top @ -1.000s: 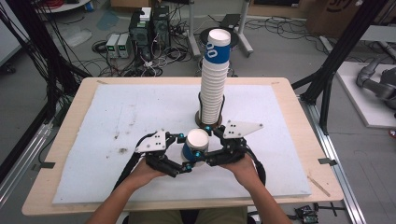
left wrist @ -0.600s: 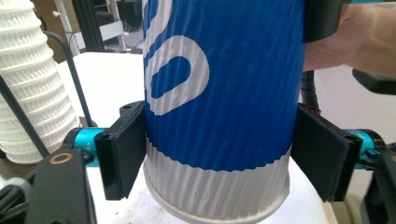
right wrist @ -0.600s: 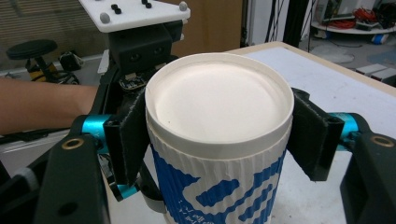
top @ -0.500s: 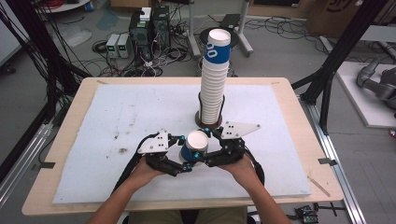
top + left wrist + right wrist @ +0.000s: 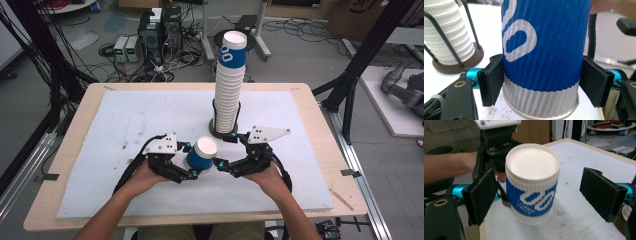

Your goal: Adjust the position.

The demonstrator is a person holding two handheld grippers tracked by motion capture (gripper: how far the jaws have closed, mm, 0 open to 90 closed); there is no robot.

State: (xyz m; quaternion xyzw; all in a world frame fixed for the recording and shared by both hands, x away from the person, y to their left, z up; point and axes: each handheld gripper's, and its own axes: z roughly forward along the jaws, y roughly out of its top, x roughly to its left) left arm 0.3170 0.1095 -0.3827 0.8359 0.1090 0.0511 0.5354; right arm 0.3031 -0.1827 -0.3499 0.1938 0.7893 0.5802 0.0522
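Blue cup upside down, clamped in my left tongs, which just closed on it, low over bench; right tongs just opened, pads standing clear either side of cup; left tongs view catches pads pressing cup wall plus cup stack in rack; high view doesn't show that contact.

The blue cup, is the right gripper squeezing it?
Apart. In the right gripper view, the right gripper has just been opening; a gap shows between the blue cup and each pad.
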